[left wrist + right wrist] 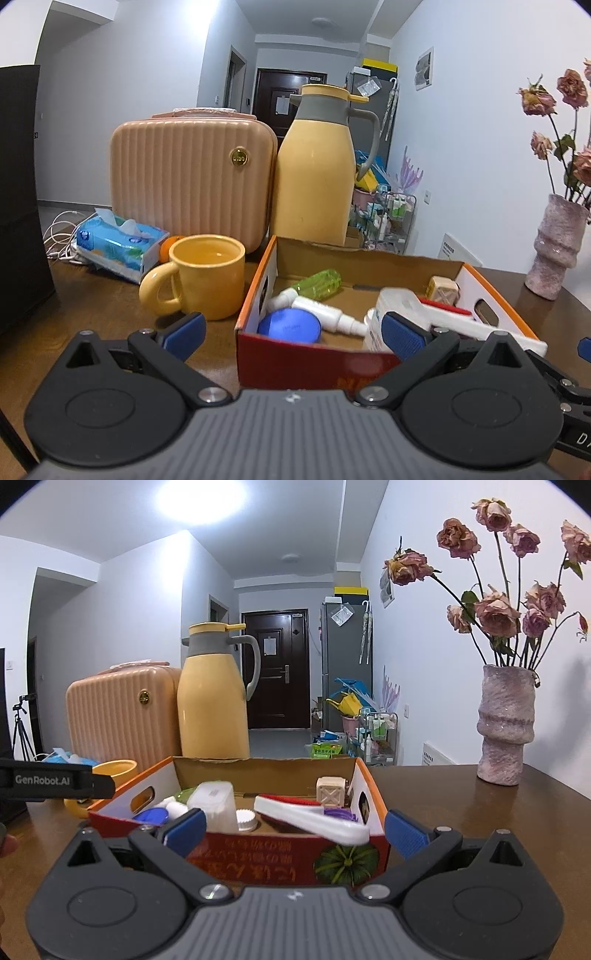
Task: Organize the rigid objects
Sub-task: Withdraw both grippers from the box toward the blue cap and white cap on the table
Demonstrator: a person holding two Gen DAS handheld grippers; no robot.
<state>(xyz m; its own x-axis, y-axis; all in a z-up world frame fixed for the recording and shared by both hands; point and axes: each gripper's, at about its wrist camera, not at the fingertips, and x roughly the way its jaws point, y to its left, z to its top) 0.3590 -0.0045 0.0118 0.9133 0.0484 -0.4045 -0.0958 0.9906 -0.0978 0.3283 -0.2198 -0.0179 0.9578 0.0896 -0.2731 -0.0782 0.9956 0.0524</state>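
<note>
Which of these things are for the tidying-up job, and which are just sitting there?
For the job:
cardboard box
green bottle
blue round case
white tube
white jar
small wooden cube

Just sitting there:
yellow mug
yellow jug
pink case
tissue pack
vase of dried roses

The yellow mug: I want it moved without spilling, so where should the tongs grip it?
Judging by its pose, grip the yellow mug by its handle, which sticks out to the left with bare table around it. Come from the left with the left tongs, since the cardboard box crowds its right side.
</note>
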